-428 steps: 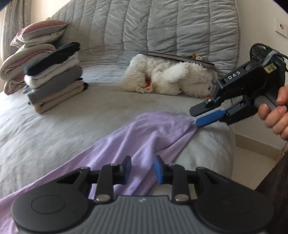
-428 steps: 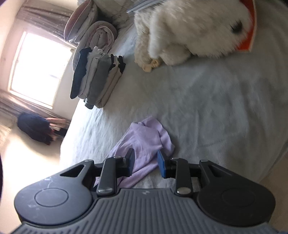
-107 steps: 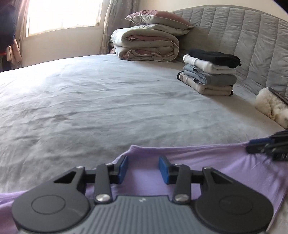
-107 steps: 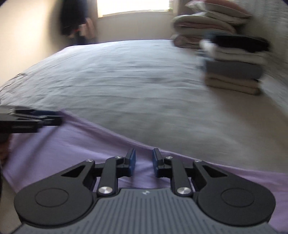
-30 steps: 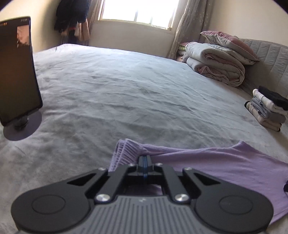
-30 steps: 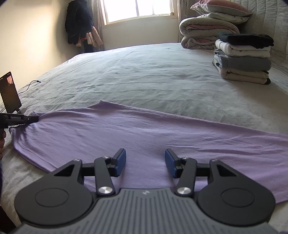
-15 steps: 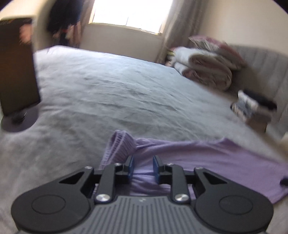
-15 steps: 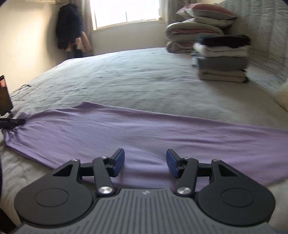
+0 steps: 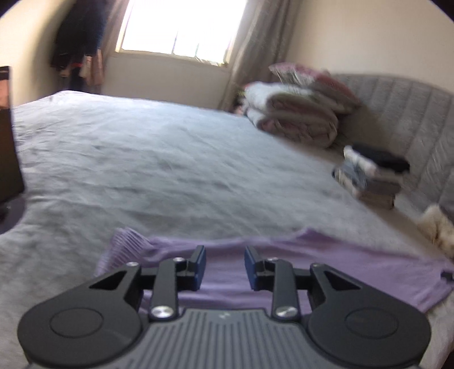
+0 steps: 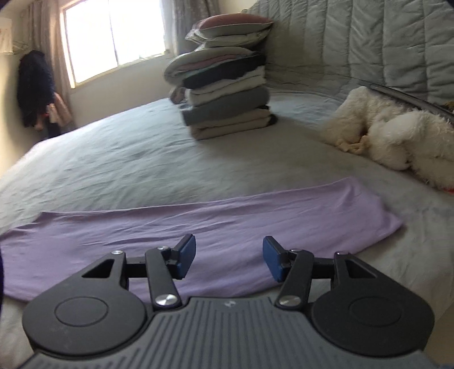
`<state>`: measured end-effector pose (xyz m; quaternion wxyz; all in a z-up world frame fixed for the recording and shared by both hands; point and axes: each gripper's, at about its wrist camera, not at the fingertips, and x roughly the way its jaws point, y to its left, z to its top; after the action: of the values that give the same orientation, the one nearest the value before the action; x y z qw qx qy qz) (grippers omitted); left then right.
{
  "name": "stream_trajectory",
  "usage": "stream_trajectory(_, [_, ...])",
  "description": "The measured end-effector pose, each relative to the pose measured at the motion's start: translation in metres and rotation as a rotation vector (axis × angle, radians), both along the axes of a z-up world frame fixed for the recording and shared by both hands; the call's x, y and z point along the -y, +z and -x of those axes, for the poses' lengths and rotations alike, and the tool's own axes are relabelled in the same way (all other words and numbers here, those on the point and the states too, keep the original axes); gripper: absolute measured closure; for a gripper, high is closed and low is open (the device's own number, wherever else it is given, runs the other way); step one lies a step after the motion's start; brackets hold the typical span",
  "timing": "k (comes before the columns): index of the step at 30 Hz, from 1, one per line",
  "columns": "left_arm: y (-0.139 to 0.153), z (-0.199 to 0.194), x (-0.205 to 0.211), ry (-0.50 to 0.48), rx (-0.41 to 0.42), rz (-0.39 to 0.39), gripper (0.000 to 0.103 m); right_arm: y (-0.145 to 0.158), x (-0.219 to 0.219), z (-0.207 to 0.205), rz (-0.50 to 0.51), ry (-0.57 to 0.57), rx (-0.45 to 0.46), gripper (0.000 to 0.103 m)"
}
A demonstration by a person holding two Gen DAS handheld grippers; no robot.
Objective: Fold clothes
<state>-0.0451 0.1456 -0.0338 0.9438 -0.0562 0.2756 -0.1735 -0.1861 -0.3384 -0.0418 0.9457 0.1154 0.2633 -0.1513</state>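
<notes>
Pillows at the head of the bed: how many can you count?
2, stacked on the folded duvet: a pink pillow on top, a white pillow under it. Others may be hidden behind the clothes stack.

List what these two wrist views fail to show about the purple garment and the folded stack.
- Purple garment: near edge hidden behind the right gripper body; left end cut off by the frame.
- Same garment, left wrist view: middle hidden behind the left gripper, whose jaws are opening, nothing gripped.
- Folded stack: motion-blurred in the left view; layers indistinct.
</notes>
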Motion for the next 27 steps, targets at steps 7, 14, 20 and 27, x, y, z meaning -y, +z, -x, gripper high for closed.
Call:
stream_trajectory(7, [-0.015, -0.008, 0.004, 0.002, -0.074, -0.074, 0.072, -0.009, 0.043, 0.014, -0.004, -0.098, -0.022, 0.048])
stream_trajectory(14, [-0.013, -0.004, 0.010, 0.004, -0.071, -0.108, 0.070, -0.001, 0.112, 0.031, -0.073, -0.279, -0.033, 0.048])
stream_trajectory(20, [-0.008, -0.005, 0.008, 0.018, -0.070, -0.091, 0.069, 0.015, 0.140, 0.052, -0.146, -0.380, 0.009, 0.047])
stream_trajectory(27, [0.002, -0.005, 0.006, 0.033, -0.056, -0.044, 0.069, 0.008, 0.132, 0.057, -0.173, -0.358, -0.004, 0.047])
